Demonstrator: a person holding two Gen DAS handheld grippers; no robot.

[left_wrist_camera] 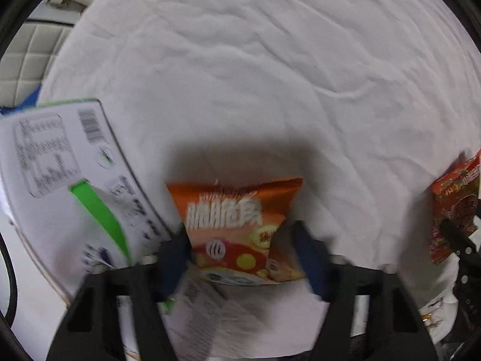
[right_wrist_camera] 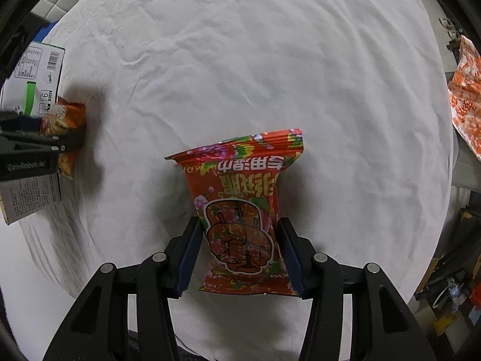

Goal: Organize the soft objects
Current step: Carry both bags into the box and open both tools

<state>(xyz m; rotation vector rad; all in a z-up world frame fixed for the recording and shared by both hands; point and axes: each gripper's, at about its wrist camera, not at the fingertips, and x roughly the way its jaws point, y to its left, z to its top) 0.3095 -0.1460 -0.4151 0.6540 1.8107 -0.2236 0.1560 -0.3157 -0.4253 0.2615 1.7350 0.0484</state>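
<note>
An orange snack bag [left_wrist_camera: 231,207] sits upright between the blue pads of my left gripper [left_wrist_camera: 237,231], which is shut on its lower half; the picture is blurred. In the right wrist view the same bag [right_wrist_camera: 64,117] shows at the far left, held in the left gripper's dark fingers [right_wrist_camera: 60,143]. A red flowered packet [right_wrist_camera: 240,180] is pinched at its waist by my right gripper [right_wrist_camera: 239,225], its print upside down. This packet [left_wrist_camera: 454,210] also appears at the right edge of the left wrist view. Both bags hang just over the white sheet [right_wrist_camera: 270,60].
A white carton with a green stripe and barcode [left_wrist_camera: 60,174] lies close beside the orange bag, at the sheet's left edge [right_wrist_camera: 33,69]. An orange patterned cloth [right_wrist_camera: 466,96] hangs at the far right. Dark clutter [right_wrist_camera: 451,270] stands beyond the sheet's right edge.
</note>
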